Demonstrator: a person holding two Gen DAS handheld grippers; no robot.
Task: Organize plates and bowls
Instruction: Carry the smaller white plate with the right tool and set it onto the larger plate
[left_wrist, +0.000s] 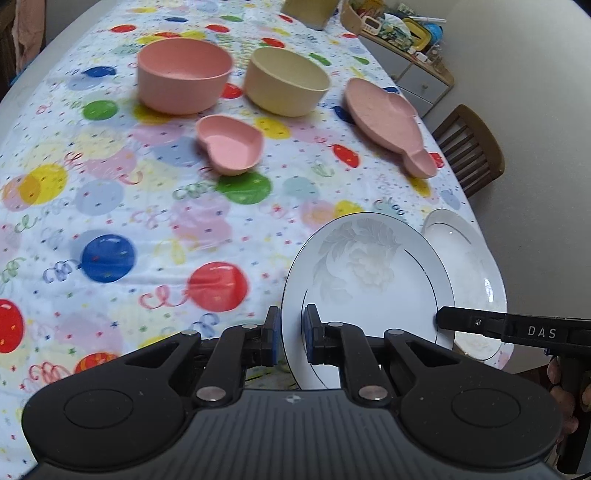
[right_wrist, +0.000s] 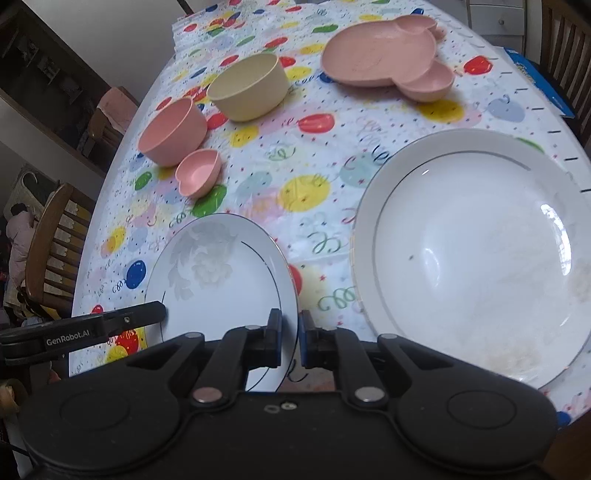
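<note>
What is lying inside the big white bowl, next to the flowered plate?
The big white bowl holds no dish, only faint stains and one small dark speck. The right gripper covers none of it; the tablecloth beneath is hidden.

A balloon-print cloth (left_wrist: 122, 206) covers the worktop. A wooden chair (left_wrist: 471, 149) stands at right of the left wrist view; a cluttered shelf unit (left_wrist: 402, 40) fills the upper right.
</note>
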